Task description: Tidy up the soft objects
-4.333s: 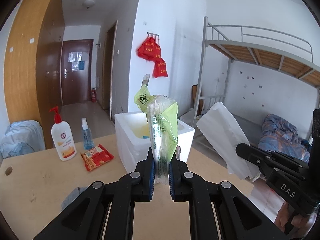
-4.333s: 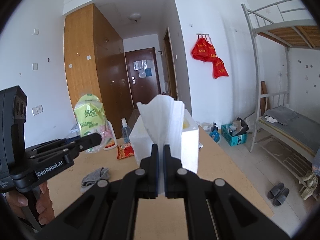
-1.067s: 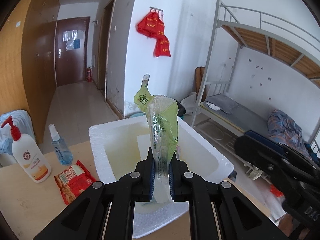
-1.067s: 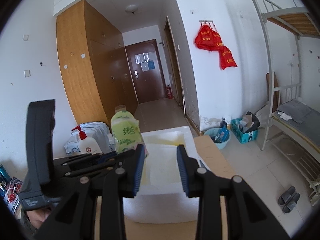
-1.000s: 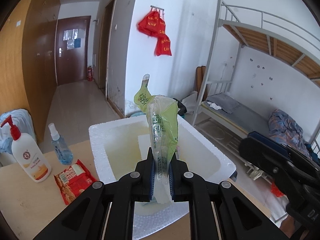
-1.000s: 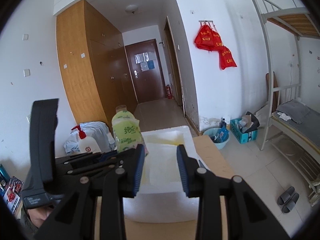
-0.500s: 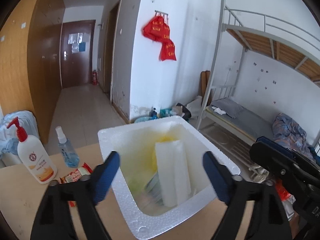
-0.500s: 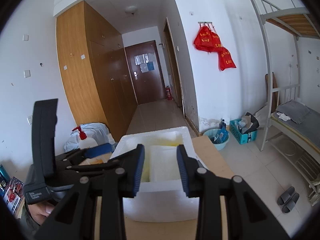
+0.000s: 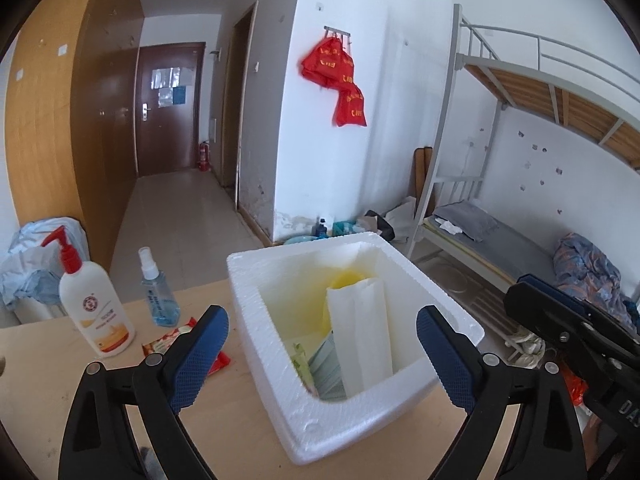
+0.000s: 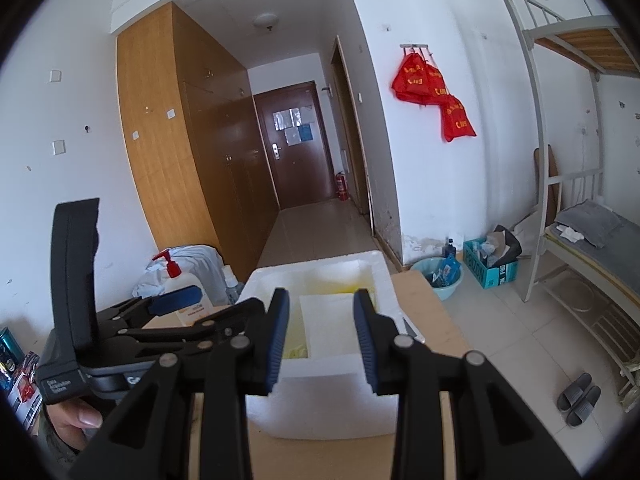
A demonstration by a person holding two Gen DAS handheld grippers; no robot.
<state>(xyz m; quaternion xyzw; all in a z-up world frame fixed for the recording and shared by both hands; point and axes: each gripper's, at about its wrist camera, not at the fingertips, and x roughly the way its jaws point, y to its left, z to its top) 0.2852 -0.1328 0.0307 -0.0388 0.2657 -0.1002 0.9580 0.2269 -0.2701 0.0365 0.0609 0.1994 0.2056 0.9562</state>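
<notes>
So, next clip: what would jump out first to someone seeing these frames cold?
Probably the white foam box in the middle of the wooden table, with a white folded pack standing inside it. Next, the left hand-held gripper wide open just above the box, and the bright red bags hanging on the wall behind.

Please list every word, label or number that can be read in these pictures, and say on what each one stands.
"DAS": right gripper body, cut off at the frame edge.
"Data Acquisition System": left gripper body, small.
Lotion bottle logo, spray bottle label, snack packet, red bags, blue crate: print too small or blurred to read.
</notes>
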